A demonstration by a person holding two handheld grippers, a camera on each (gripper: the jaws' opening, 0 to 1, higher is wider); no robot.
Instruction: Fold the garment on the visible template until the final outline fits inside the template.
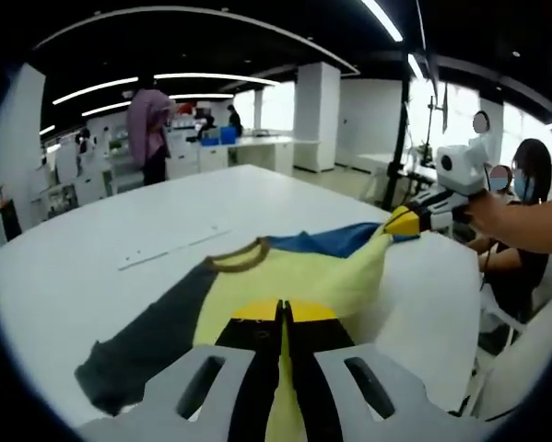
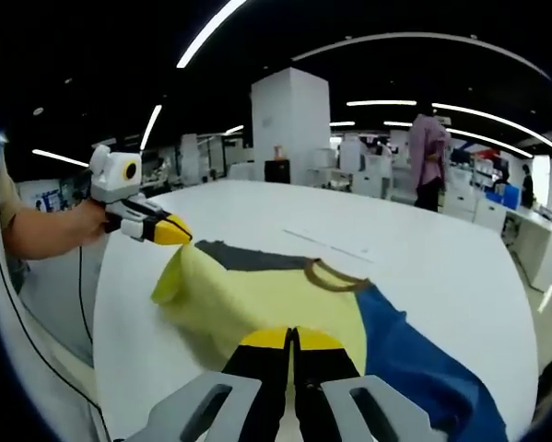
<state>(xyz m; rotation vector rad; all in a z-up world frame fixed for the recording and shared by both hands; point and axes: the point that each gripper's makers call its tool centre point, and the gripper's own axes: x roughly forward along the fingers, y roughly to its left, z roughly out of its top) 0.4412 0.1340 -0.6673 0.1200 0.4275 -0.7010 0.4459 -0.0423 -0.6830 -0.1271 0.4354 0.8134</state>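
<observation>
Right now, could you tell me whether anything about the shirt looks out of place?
Nothing looks damaged. The shirt lies rumpled rather than flat on the table: both grippers, left and right, are shut on its yellow body, lifting the edges, so its outline is askew mid-fold.

no readable text, labels or signs

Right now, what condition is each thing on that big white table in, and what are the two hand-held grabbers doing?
Yellow, blue and dark grey T-shirt with brown collar: partly folded, lifted at two edges.
Left gripper: fingers shut on the T-shirt's yellow fabric.
Right gripper: fingers shut on the T-shirt's yellow fabric.
White table: bears the T-shirt; faint template lines beyond the collar.
</observation>
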